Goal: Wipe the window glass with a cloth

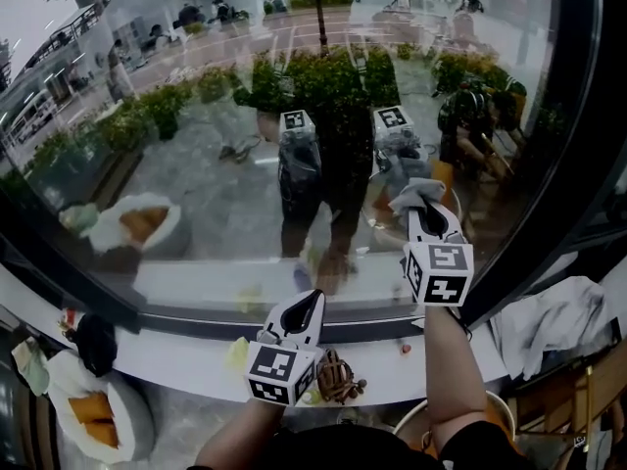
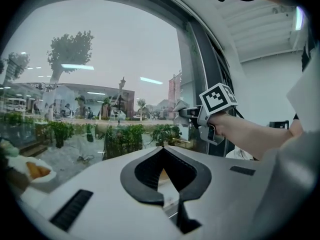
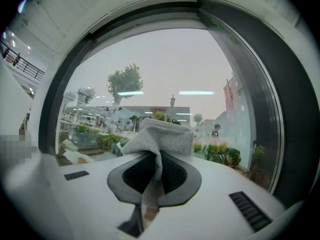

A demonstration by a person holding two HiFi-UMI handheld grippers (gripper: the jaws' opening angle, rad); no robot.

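As right claw [image 3: 159,159] grips cloth [image 3: 162,134], left [image 2: 162,153] closed

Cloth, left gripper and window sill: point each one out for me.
cloth [image 3: 162,134], right gripper view, on the bunched fold above the jaws.
left gripper [image 1: 312,300], head view, at the jaw tips.
window sill [image 1: 186,360], head view, on a bare white stretch.

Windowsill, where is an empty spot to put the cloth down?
The windowsill is bare between the black object and the yellow scrap. It is crowded by the left gripper, where the brown bundle lies.
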